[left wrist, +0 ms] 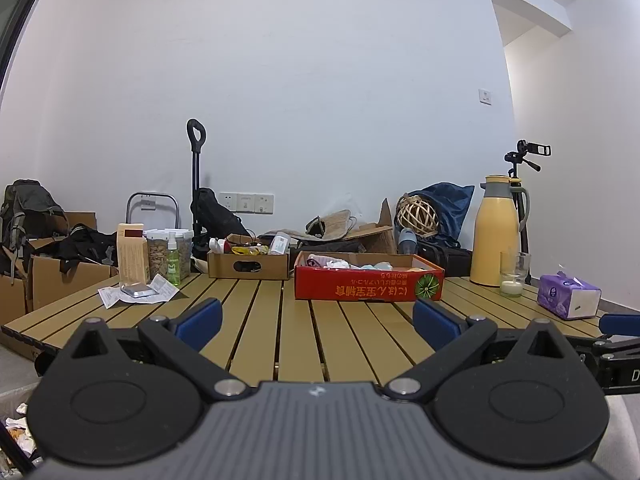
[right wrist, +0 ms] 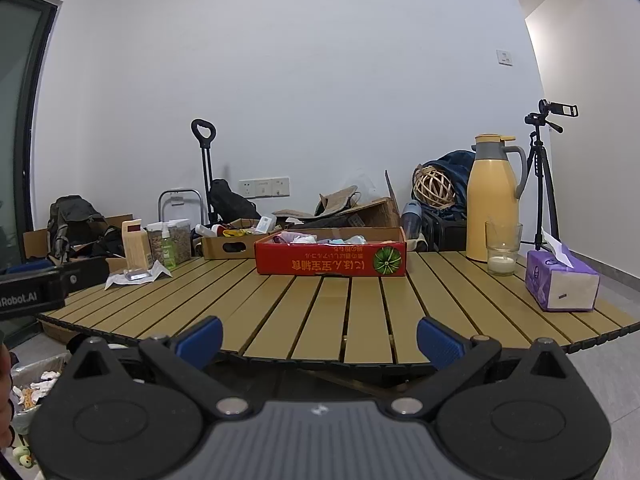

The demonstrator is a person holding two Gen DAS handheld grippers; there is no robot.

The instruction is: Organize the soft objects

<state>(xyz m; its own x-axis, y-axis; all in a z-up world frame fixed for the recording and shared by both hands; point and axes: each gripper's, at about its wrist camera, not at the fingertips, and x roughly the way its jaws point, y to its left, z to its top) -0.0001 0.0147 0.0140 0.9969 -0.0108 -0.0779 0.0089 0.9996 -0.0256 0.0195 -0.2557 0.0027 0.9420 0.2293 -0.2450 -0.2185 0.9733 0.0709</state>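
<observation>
A red cardboard box (left wrist: 368, 286) (right wrist: 332, 266) stands near the far side of the slatted wooden table (left wrist: 280, 332) (right wrist: 340, 312). Soft white, pink and light-blue cloth items (left wrist: 344, 263) (right wrist: 316, 238) lie inside it. My left gripper (left wrist: 318, 322) is open and empty, low over the table's near part, well short of the box. My right gripper (right wrist: 320, 340) is open and empty at the table's front edge. The right gripper's body shows at the right edge of the left wrist view (left wrist: 616, 344); the left one shows at the left edge of the right wrist view (right wrist: 36, 284).
A brown cardboard box (left wrist: 248, 266) with small items sits left of the red box. A wooden block (left wrist: 132, 254), green spray bottle (left wrist: 173, 258), papers (left wrist: 136, 294), yellow thermos (right wrist: 492, 200), candle glass (right wrist: 502, 250) and purple tissue pack (right wrist: 560, 282) stand on the table. Bags and a tripod (right wrist: 540, 176) stand behind.
</observation>
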